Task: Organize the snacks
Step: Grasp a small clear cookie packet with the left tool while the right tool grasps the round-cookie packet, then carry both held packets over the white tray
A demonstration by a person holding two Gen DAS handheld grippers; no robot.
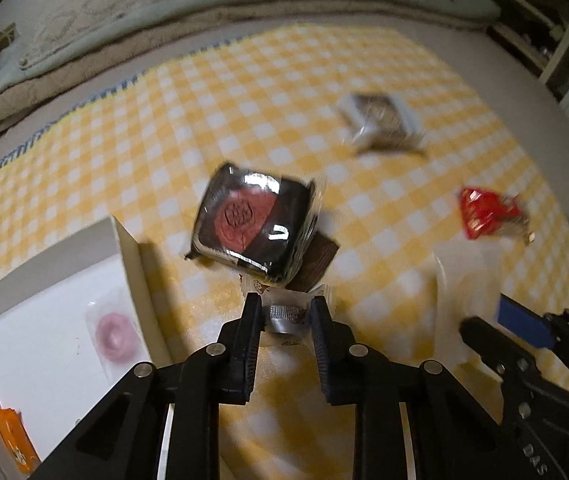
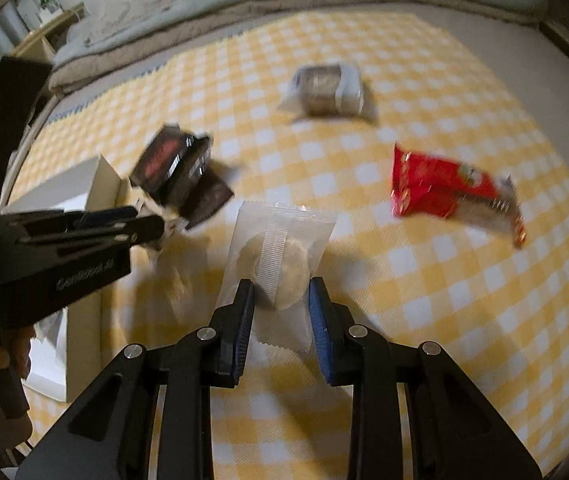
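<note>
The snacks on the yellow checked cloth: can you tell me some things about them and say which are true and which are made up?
1. The right hand-held gripper holds a clear packet with a round pale snack. True.
2. The red packet is inside the white box. False: it lies on the checked cloth.
3. A pink ring-shaped snack lies in the white box. True.
4. The left hand-held gripper is empty. False: it grips a small wrapped snack.

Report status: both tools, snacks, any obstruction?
Left tool shut on small clear-wrapped snack. Right tool shut on round cookie packet. Nothing blocking white box.
</note>
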